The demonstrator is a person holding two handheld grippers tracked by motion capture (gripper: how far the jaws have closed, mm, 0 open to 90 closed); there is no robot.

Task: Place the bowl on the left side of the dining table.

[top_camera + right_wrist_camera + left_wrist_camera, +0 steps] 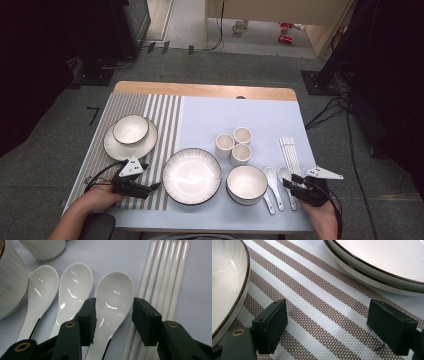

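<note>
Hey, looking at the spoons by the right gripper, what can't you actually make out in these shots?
- Right gripper view: the nearest spoon has its handle hidden under the right gripper; whether the pads touch it is unclear.
- Right gripper view: the chopsticks are cut off by the top edge.
- High view: the spoons are too small to count.
- Left gripper view: the plate is cut off by the frame edges.

Left gripper [156, 186] jaws wide apart; right gripper [286, 183] jaws half-parted.

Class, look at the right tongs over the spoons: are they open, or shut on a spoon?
Open. In the right gripper view the right tongs straddle the rightmost spoon, with a gap between each pad and the spoon's edges; neither pad presses on it.
</note>
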